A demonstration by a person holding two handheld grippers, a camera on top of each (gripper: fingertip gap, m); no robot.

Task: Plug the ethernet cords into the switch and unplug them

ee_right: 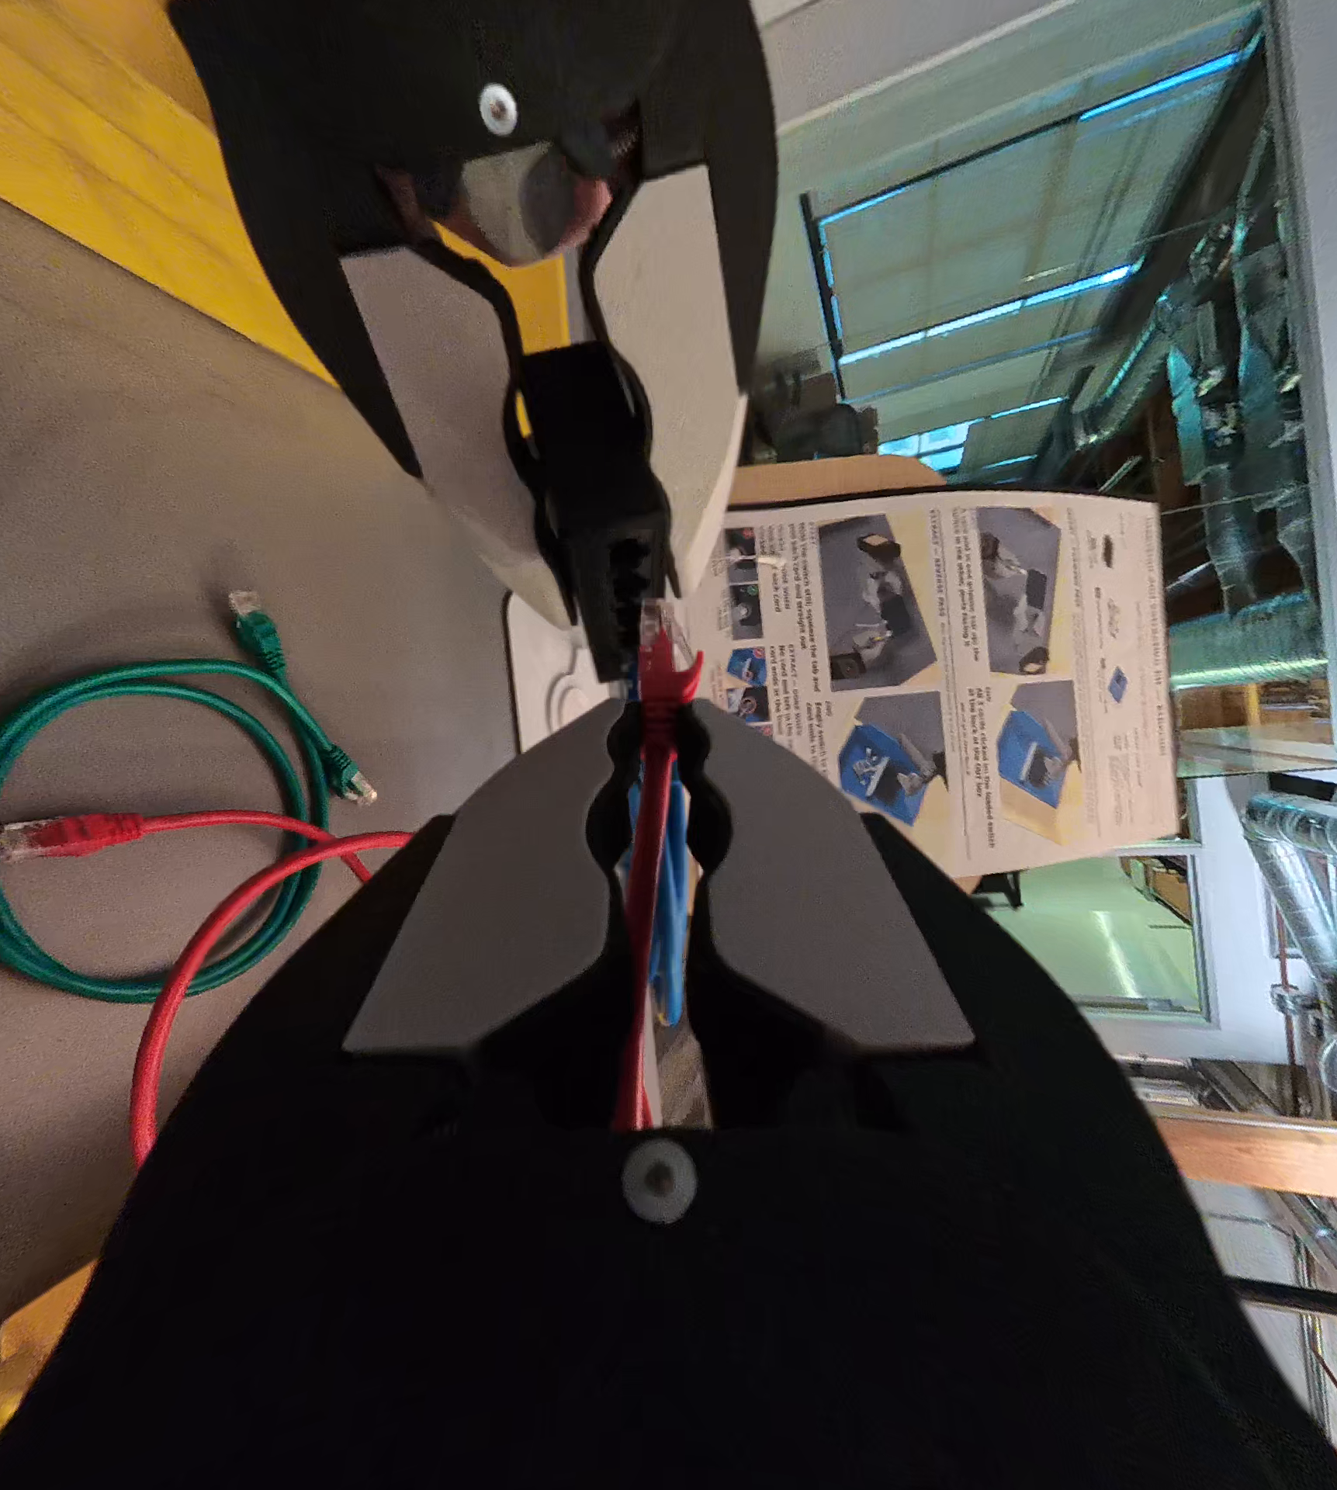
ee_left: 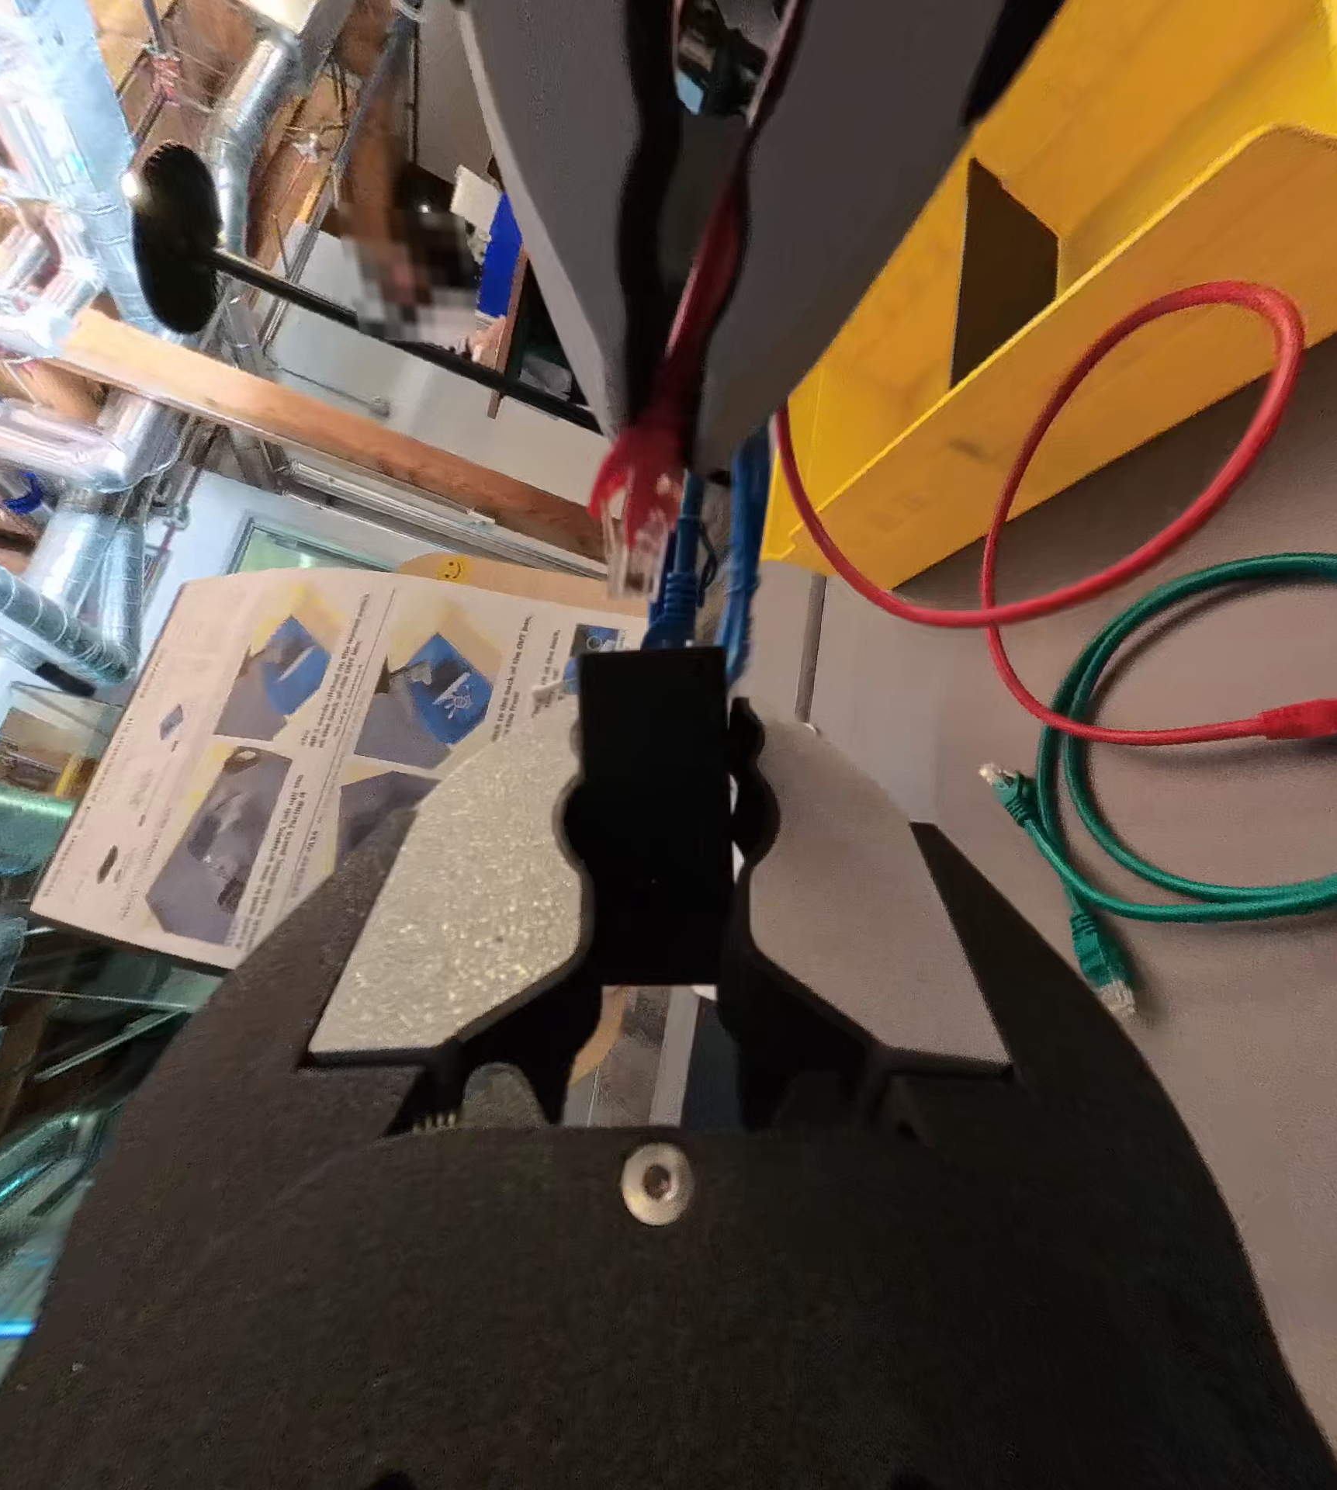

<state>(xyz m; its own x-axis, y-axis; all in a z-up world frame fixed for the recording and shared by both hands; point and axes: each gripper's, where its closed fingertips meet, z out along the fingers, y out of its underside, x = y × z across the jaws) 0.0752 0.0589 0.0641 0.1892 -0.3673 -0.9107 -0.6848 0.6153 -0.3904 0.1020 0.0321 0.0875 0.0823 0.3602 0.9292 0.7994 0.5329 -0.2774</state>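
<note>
Left tongs (ee_left: 653, 774) clamped on the black switch (ee_left: 653, 814), lifted clear of the grey bench (ee_left: 1132, 1209), ports facing the other tool. Right tongs (ee_right: 655, 726) pinched tight on the red ethernet cord (ee_right: 653, 846) just behind its plug (ee_right: 661, 637), clear tip right at the switch's port row — touching or barely short, hard to tell. Blue cords (ee_right: 669, 911) run alongside. The red cord's far end (ee_right: 60, 834) lies on the bench inside the coiled green cord (ee_right: 125, 814). Yellow bin (ee_left: 1092, 282) behind, instruction sheet (ee_right: 971, 677) beyond.
</note>
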